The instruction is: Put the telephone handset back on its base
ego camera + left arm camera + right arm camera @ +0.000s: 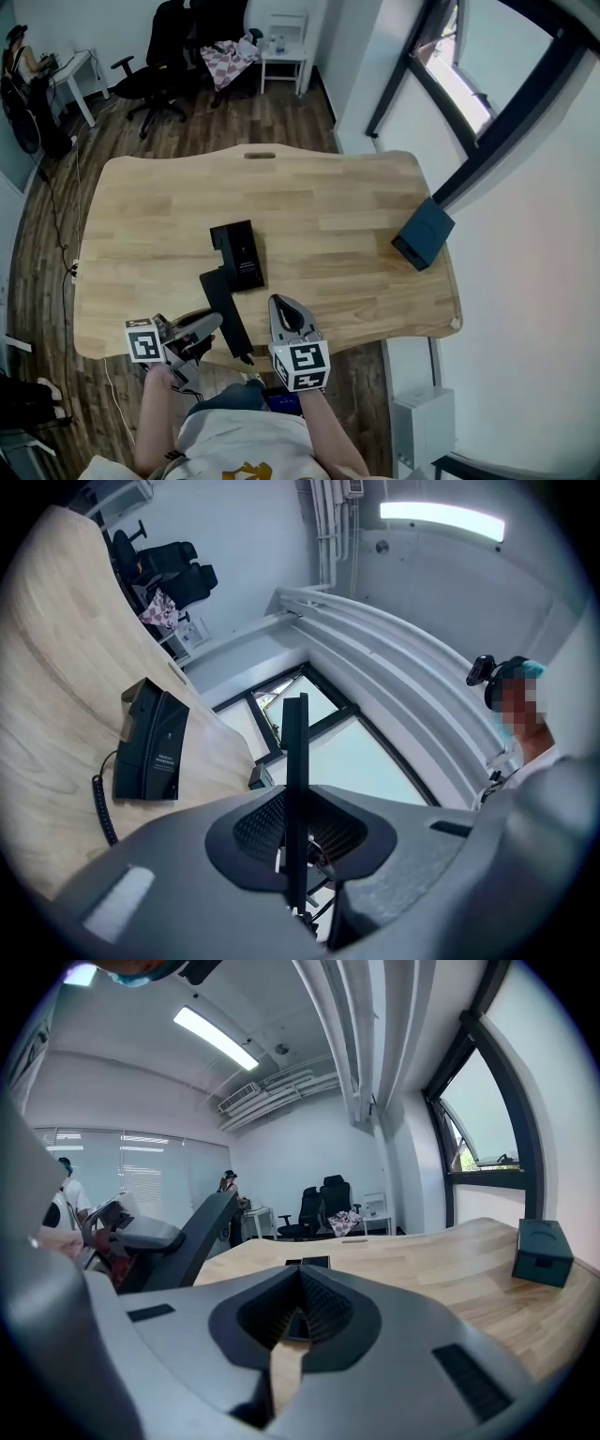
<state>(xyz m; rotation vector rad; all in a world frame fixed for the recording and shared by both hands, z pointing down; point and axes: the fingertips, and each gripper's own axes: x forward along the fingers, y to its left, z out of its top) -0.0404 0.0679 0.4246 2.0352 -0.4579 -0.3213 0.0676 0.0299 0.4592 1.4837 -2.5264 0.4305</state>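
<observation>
Surface: pale wooden table [356,197] in an office room. The phone base [242,253] lies on it, and a dark box [424,234] sits well apart to the base's right.
Handset: the black handset [217,291] is off the base, on the person's side of it. Its far end is near the base's front-left corner and its other end reaches out past the table edge.
Handling: probably light, stiff, smooth plastic, so it could swivel in a narrow pinch. The coiled cord [103,808] beside the base may tug.
Hold: best around mid-length, across the thin sides.
Left gripper [214,322]: its jaws pinch the handset, seen edge-on between them. It points roughly level, from the base's near-left.
Right gripper [277,302]: its jaws are pressed together and empty. It is just right of the handset, tipped slightly down toward the base.
</observation>
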